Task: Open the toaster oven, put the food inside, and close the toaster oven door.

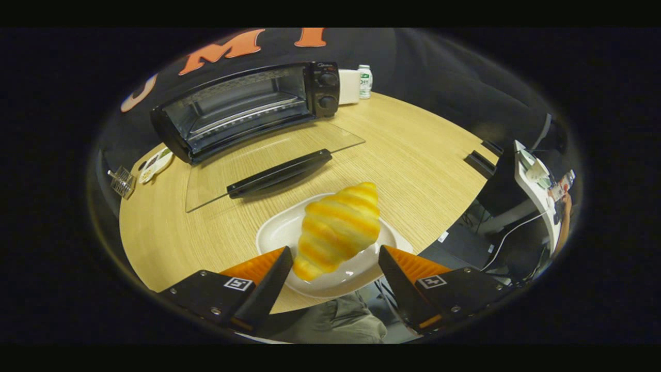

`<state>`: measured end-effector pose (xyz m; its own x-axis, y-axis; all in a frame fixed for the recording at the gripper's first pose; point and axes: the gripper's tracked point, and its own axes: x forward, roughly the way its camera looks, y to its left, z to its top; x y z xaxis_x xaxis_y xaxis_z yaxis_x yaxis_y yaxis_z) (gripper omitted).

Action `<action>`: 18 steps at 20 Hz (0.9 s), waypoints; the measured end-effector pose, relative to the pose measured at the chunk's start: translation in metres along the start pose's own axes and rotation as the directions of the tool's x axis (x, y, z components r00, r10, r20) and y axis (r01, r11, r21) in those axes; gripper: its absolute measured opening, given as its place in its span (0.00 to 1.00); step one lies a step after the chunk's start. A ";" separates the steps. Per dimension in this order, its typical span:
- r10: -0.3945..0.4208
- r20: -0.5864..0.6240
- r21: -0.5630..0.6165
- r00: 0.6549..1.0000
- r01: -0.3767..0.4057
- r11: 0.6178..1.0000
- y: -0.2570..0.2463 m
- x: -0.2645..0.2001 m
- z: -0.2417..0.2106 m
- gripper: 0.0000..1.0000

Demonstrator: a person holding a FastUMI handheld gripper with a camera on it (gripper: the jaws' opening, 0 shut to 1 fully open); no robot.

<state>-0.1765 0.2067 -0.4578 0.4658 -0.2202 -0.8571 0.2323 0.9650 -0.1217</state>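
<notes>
Nearest, the gripper (333,258) stands spread wide, its fingers (268,271) flanking the near end of a croissant (338,227); the left finger sits just beside the pastry, the right one apart from it. That croissant rests on a white plate (273,232) near the front edge of the wooden surface (413,155). Farther back and to the left, the toaster oven (248,106) stands with its glass door (273,160) folded down flat. A small bottle (365,81) stands right of the oven.

A round wooden table (413,155) stands against the booth's black cloth wall (439,67).
</notes>
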 end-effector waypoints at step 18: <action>0.118 0.005 0.184 0.993 -0.117 0.976 0.006 -0.010 0.010 0.39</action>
<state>-0.1708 0.2127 -0.4450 0.4944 -0.1054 -0.8628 0.3295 0.9413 0.0738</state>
